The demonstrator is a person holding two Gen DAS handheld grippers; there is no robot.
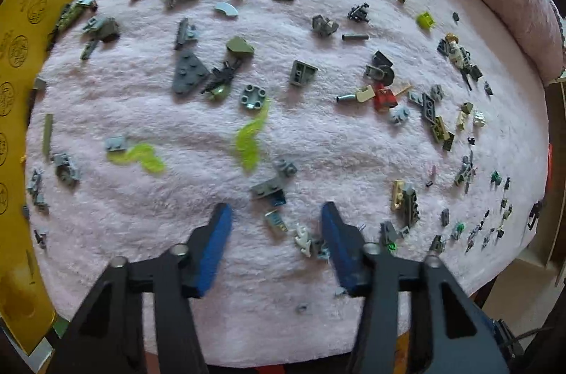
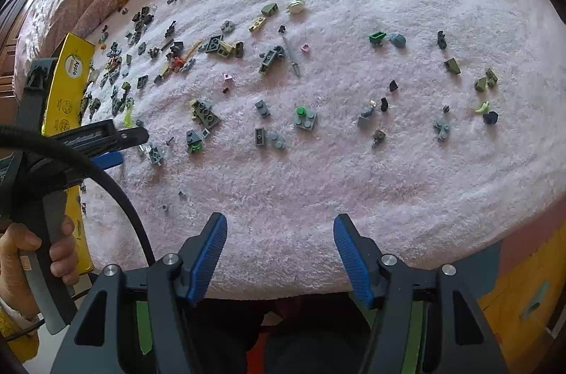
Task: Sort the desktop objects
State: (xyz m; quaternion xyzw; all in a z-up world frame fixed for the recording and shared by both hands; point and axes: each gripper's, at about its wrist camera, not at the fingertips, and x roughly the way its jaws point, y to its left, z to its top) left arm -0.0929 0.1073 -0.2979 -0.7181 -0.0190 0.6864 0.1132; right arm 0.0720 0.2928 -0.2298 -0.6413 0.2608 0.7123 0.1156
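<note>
Blue-padded and spread wide, the left gripper (image 1: 276,215) hangs low over the pink towel (image 1: 177,197) with nothing between its fingers. A small printed tile (image 1: 276,220) and a white claw-shaped piece (image 1: 304,237) lie on the towel in that gap, the claw close to the right-hand pad. Just beyond the tile sits a grey plate cluster (image 1: 270,186), and farther out two lime-green wavy pieces (image 1: 251,140). A yellow carton (image 1: 21,63) borders the towel's left edge.

The right gripper (image 2: 279,225) is likewise wide open and empty, hovering above a bare stretch at the towel's near edge. Farther up the towel lie a grey plate with a green stud (image 2: 304,117) and many scattered toy bricks (image 2: 212,47). The left hand (image 2: 39,253) grips its tool's handle beside the carton.
</note>
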